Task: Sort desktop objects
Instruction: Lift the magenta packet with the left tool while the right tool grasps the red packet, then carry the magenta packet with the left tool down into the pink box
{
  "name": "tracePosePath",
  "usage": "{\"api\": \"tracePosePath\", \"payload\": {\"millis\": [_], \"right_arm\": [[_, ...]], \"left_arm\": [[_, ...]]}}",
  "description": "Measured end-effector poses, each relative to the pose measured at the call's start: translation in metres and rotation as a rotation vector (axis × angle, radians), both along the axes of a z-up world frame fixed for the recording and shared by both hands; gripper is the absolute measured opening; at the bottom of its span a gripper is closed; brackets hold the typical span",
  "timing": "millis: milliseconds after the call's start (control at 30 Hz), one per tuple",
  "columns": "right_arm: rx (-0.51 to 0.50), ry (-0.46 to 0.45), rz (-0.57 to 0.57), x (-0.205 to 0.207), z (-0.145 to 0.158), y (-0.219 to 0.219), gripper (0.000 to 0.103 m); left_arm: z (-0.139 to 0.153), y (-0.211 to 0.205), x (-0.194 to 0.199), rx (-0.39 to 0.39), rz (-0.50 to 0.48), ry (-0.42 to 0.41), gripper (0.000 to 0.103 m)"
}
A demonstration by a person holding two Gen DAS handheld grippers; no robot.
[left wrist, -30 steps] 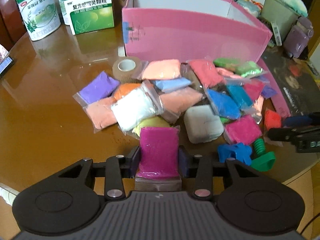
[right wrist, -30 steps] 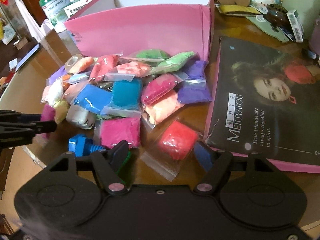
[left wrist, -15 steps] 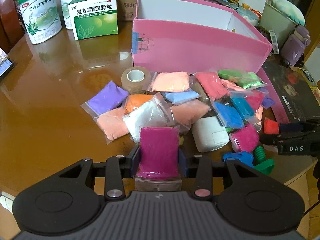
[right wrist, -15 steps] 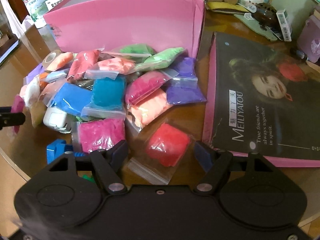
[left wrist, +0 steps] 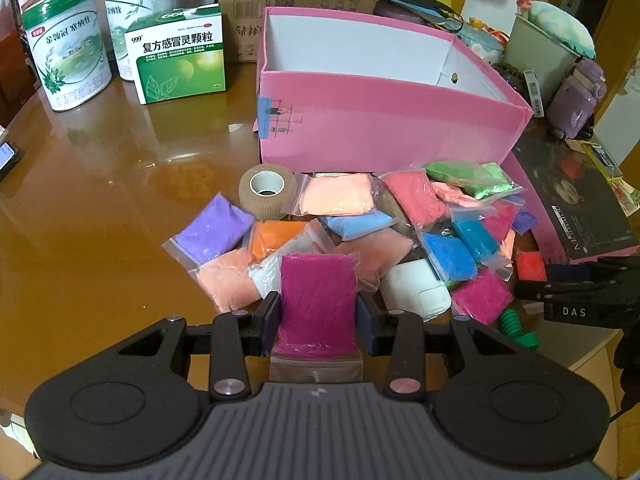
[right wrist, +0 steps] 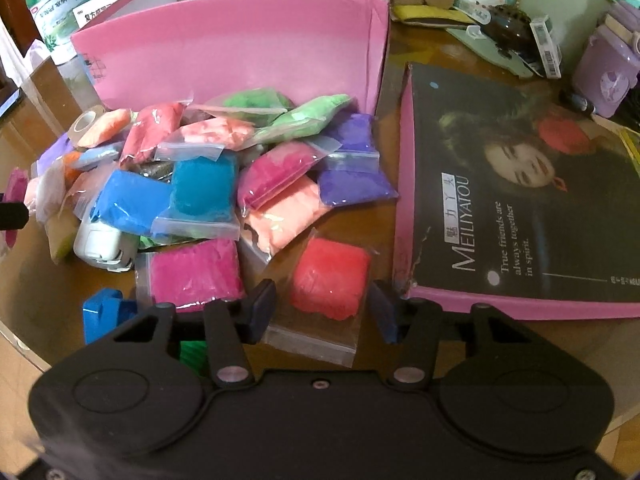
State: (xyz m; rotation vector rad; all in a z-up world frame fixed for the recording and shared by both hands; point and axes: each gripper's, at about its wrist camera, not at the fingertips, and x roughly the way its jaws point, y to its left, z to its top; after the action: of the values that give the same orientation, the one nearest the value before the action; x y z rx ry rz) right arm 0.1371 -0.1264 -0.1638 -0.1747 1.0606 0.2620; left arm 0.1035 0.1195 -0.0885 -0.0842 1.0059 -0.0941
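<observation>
My left gripper (left wrist: 318, 316) is shut on a magenta clay bag (left wrist: 318, 300) and holds it above the near side of a pile of coloured clay bags (left wrist: 360, 232). Behind the pile stands an open pink box (left wrist: 384, 132), which also shows in the right wrist view (right wrist: 240, 64). My right gripper (right wrist: 324, 308) is open, its jaws on either side of a red clay bag (right wrist: 330, 276) lying on the table. The right gripper also shows at the right edge of the left wrist view (left wrist: 576, 300).
A tape roll (left wrist: 266, 190), a white charger (left wrist: 414, 290), a blue toy (right wrist: 102, 314) and a green screw (left wrist: 518, 326) lie by the pile. Tins (left wrist: 66, 44) and a green medicine box (left wrist: 180, 60) stand back left. The pink box lid (right wrist: 516, 208) lies right.
My left gripper has lifted and drawn back with the magenta bag, so the box interior shows. My right gripper has moved forward around the red bag.
</observation>
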Motion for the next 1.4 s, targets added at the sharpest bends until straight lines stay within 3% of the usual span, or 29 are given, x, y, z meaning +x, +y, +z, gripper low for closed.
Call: {"api": "tracePosePath", "payload": {"millis": [133,600,967,1233,1400], "right_arm": [[0.017,0.008,0.007,0.000,0.002,-0.001,0.041],[0.170,0.033,0.016,-0.006,0.018,-0.007,0.037],[0.084,-0.065,0.164,-0.019,0.034,0.021,0.035],[0.131,0.040,0.073,-0.007,0.009,0.007,0.035],[0.171,0.042,0.032,-0.008,0.015,-0.004,0.035]], "left_arm": [[0.000,0.001,0.002,0.001,-0.009,0.002,0.038],[0.010,0.004,0.009,-0.003,-0.029,-0.024,0.038],[0.014,0.005,0.011,-0.015,-0.040,-0.036,0.038],[0.024,0.004,0.011,-0.033,-0.061,-0.054,0.038],[0.042,0.002,0.019,-0.059,-0.089,-0.089,0.038]]}}
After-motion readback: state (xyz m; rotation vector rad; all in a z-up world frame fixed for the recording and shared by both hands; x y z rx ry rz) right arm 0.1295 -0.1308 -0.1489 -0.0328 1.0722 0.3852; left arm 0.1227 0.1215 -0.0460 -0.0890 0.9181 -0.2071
